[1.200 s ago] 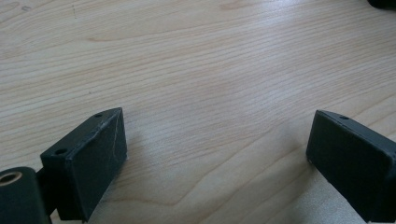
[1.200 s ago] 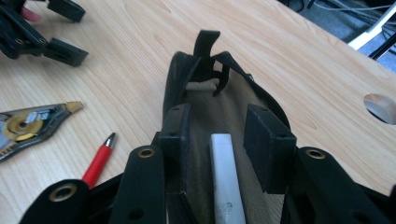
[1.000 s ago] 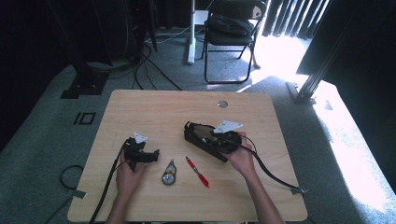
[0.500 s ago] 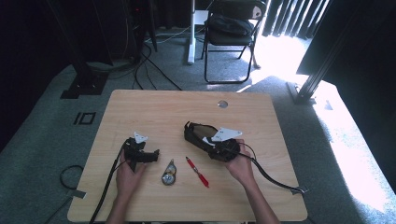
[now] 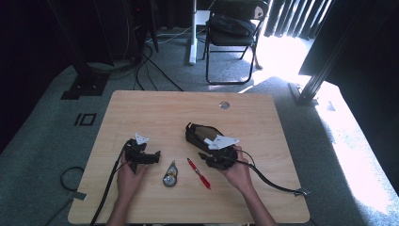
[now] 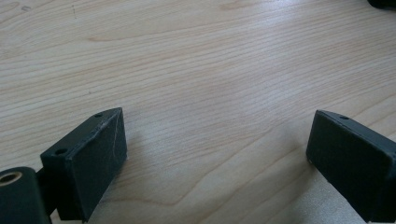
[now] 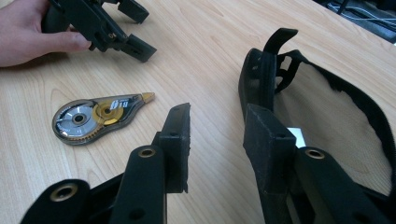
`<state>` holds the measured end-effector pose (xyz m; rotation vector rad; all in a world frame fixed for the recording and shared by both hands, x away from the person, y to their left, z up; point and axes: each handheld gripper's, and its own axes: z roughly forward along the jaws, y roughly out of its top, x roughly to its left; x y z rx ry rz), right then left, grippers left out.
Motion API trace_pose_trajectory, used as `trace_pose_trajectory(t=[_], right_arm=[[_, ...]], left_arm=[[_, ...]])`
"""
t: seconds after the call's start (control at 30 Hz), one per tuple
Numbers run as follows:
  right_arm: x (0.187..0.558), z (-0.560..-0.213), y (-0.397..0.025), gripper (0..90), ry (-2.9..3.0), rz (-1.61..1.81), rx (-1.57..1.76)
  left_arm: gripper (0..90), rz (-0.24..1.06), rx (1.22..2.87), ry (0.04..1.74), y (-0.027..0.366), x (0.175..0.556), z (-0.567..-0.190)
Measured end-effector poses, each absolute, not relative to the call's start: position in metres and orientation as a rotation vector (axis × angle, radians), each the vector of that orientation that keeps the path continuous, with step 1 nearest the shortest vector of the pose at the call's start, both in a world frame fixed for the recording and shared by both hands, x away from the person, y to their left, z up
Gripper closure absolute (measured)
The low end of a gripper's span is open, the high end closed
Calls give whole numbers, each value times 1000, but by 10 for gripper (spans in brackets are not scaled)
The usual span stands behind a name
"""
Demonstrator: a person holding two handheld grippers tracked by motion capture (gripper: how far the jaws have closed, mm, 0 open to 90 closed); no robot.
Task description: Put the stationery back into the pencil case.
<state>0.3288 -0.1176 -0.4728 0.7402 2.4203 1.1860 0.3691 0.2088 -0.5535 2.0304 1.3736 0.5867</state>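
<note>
A black fabric pouch (image 5: 200, 133) lies open-mouthed at the table's middle; in the right gripper view the pouch (image 7: 336, 116) sits just beyond the right-hand jaw. My right gripper (image 5: 208, 158) (image 7: 219, 116) is open at its near end, nothing between the jaws. A clear correction-tape dispenser (image 5: 170, 175) (image 7: 95, 115) and a red pen (image 5: 199, 173) lie near the front edge between the hands. My left gripper (image 5: 149, 158) (image 6: 215, 140) rests open over bare wood, left of the dispenser; the left gripper (image 7: 105, 23) also appears far off with its hand (image 7: 28, 30).
The wooden table (image 5: 155, 113) has a round cable hole (image 5: 224, 105) at the back. The right gripper's cable (image 5: 275, 183) trails to the right front edge. A folding chair (image 5: 235, 28) and floor cables (image 5: 150, 56) lie behind the table.
My right gripper has drawn back toward the person, from over the pouch to its near end. The left gripper, dispenser and pen have stayed put.
</note>
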Motion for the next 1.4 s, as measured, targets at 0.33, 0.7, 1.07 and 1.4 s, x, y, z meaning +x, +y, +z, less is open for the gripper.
trace_pose_trajectory(t=[0.33, 0.7, 1.07, 1.4], right_arm=[[324, -478, -114, 609, 2431, 1189, 740], [317, -490, -106, 609, 2458, 1161, 726], [315, -502, -100, 621, 2479, 1126, 720], [313, -521, -92, 648, 2520, 1071, 718]], left_arm=[[54, 586, 2031, 1374, 209, 369, -553], [54, 587, 2031, 1373, 209, 369, -553], [54, 587, 2031, 1374, 209, 369, -553], [54, 587, 2031, 1373, 209, 369, -553]])
